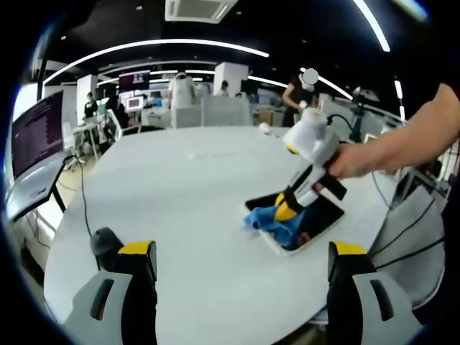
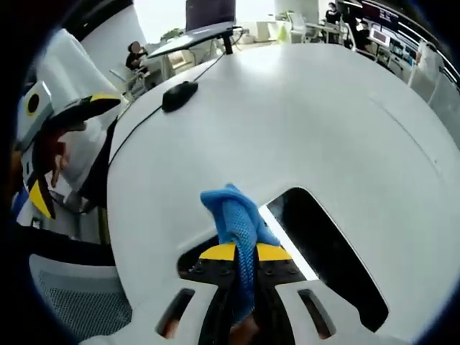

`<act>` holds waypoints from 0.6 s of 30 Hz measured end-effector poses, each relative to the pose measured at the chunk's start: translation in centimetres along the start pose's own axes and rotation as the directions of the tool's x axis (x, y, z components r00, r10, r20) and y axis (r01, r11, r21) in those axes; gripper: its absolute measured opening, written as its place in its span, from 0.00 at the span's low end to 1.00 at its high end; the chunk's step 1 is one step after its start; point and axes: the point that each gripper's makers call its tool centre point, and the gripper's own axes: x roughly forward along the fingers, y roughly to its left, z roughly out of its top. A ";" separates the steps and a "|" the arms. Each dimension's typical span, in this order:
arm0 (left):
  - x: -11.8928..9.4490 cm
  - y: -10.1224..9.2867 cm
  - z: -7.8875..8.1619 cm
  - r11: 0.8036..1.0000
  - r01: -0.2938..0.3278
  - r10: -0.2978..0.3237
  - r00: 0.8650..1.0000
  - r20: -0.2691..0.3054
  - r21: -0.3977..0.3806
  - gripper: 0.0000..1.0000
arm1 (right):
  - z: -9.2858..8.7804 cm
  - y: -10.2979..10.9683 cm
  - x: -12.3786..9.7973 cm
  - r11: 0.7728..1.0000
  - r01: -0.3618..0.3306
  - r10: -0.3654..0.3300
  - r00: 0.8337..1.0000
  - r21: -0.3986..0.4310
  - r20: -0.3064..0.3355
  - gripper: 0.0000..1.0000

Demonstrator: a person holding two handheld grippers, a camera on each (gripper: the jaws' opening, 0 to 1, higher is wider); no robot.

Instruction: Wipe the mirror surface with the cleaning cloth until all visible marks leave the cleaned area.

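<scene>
On the white round table (image 1: 180, 187) lies a dark mirror (image 1: 325, 219) in a white frame, to the right of centre. A person's hand holds my right gripper (image 1: 287, 210) down on it, with a blue cloth (image 1: 277, 221) bunched under the jaws on the mirror's left part. In the right gripper view my right gripper (image 2: 244, 251) is shut on the blue cloth (image 2: 233, 215), which rests at the near edge of the mirror (image 2: 327, 248). My left gripper (image 1: 243, 251) hovers open above the table, well short of the mirror, and appears as the left gripper (image 2: 65, 151) off the table's edge.
A black mouse (image 1: 104, 241) with a cable sits near the table's left edge, also seen as the mouse (image 2: 180, 95). A monitor on a stand (image 1: 36, 136) stands beyond that edge. Grey chairs (image 1: 420, 230) and cables are at the right. People stand in the office behind.
</scene>
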 end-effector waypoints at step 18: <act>-0.1 -1.3 -1.5 1.000 0.013 -0.013 1.000 -0.026 -0.012 1.00 | 1.8 -4.3 0.6 0.999 0.038 -0.038 0.999 -0.031 -0.025 0.03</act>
